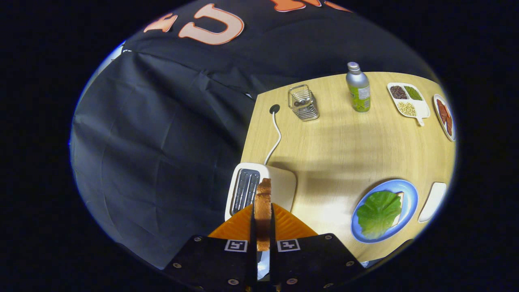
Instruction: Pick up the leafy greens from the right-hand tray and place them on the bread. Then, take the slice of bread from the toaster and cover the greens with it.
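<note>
My gripper (262, 215) is shut on a slice of toasted bread (263, 198), held edge-on between both fingers and lifted above the white toaster (284, 182). The toaster stands at the table's left edge, its open slots (245, 190) just left of the slice. To the right of the fingers, a blue plate (410, 198) holds a green leaf (379, 213) lying over a slice of bread, whose corner (400, 196) peeks out beside the leaf.
A white tray (433, 200) sits right of the blue plate. At the far end of the wooden table (344, 150) stand a clear wire-filled container (303, 102), a silver-green bottle (358, 87), a divided dish of beans (407, 99) and a plate of reddish slices (445, 115). The toaster's cord (275, 136) runs to a table hole.
</note>
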Demonstrator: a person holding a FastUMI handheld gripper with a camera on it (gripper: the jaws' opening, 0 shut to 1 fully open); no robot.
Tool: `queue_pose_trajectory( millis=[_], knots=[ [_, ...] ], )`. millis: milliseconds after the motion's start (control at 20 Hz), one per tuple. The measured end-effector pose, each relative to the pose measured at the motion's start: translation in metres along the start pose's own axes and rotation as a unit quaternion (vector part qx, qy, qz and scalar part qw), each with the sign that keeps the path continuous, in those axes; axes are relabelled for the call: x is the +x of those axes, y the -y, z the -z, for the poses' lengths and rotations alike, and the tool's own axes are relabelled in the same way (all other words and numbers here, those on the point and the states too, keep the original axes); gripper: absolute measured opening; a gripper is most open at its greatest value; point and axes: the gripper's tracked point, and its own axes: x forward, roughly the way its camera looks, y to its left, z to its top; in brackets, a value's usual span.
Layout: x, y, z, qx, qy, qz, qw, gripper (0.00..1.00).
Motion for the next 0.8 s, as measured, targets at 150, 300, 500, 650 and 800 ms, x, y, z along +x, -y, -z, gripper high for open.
queue_pose_trajectory(
  millis=[150,300,500,650,800],
  knots=[
    [-0.017,0.023,0.003,0.023,0.008,-0.014,1.000,0.12],
    [-0.032,0.049,0.007,0.032,0.017,-0.015,0.999,0.12],
    [-0.042,0.084,0.021,0.053,0.019,-0.015,0.998,0.12],
    [-0.044,0.113,0.031,0.072,0.019,-0.002,0.997,0.12],
    [-0.041,0.135,0.042,0.083,0.016,-0.002,0.996,0.12]
  ],
)
